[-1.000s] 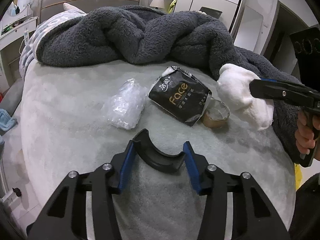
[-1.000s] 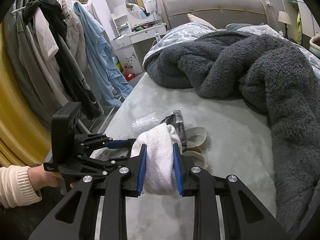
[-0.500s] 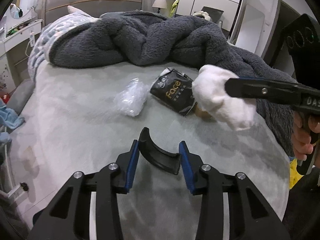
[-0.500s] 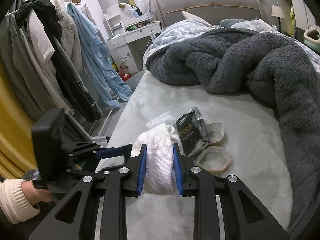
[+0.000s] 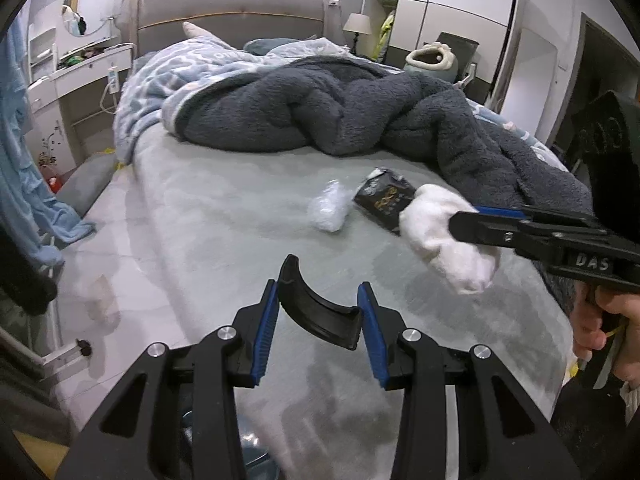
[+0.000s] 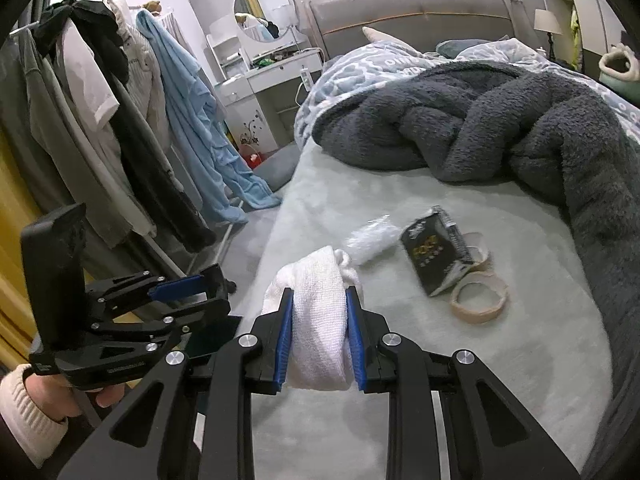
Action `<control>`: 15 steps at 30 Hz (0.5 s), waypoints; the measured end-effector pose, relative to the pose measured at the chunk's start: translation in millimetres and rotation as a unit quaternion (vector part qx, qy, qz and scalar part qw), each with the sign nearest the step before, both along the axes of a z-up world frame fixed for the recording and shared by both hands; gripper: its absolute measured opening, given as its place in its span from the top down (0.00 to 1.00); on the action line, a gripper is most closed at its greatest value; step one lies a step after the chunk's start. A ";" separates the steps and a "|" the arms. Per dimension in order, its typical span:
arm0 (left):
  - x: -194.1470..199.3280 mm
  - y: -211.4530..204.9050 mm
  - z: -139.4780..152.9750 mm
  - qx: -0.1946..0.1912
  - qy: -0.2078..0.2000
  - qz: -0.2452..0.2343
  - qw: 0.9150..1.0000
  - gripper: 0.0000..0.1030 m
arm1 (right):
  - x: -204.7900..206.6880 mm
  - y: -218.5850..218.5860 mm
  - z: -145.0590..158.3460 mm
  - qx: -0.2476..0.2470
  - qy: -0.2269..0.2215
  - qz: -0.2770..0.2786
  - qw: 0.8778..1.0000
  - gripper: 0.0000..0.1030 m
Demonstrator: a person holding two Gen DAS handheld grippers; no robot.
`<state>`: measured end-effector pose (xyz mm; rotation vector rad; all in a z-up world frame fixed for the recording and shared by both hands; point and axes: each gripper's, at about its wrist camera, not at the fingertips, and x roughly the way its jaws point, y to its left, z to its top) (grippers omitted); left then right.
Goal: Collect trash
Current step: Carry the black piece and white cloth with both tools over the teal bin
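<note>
Though partly hidden, perhaps a sock (image 6: 318,320) (white) in right tongs (image 6: 319,336); left tongs (image 5: 319,318) round curved black piece (image 5: 318,314).

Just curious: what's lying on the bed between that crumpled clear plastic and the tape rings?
A black snack packet lies between the clear plastic and tape rings, best seen from the right wrist.

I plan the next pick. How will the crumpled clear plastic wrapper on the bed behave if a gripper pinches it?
The crumpled clear plastic wrapper looks thin and wrinkled, so it will probably collapse between the fingers. It seems very light and may slide on the pale grey bed cover if nudged. Probably not fragile.
</note>
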<state>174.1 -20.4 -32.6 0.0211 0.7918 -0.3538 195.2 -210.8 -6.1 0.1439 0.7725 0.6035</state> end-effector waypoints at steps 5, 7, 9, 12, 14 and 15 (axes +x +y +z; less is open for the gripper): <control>-7.6 21.3 -6.2 0.024 0.008 0.019 1.000 0.58 | -12.3 20.9 1.8 0.005 0.000 0.000 1.000 0.75; -8.1 34.2 -14.5 0.031 0.022 0.027 0.999 0.58 | -13.2 33.1 2.4 0.001 -0.002 0.006 1.000 0.75; -9.2 44.8 -20.4 0.039 0.030 0.034 0.998 0.58 | -13.3 53.0 2.5 -0.005 -0.005 0.018 1.000 0.75; -7.2 64.5 -31.5 0.040 0.055 0.048 0.997 0.58 | -11.7 72.9 1.3 -0.012 -0.006 0.031 0.999 0.75; -7.0 76.5 -38.7 0.036 0.072 0.056 0.995 0.58 | -11.6 85.2 0.0 -0.014 -0.004 0.038 0.999 0.75; -6.3 84.7 -43.6 0.035 0.083 0.064 0.994 0.58 | -11.5 90.8 -0.5 -0.015 -0.004 0.043 0.999 0.75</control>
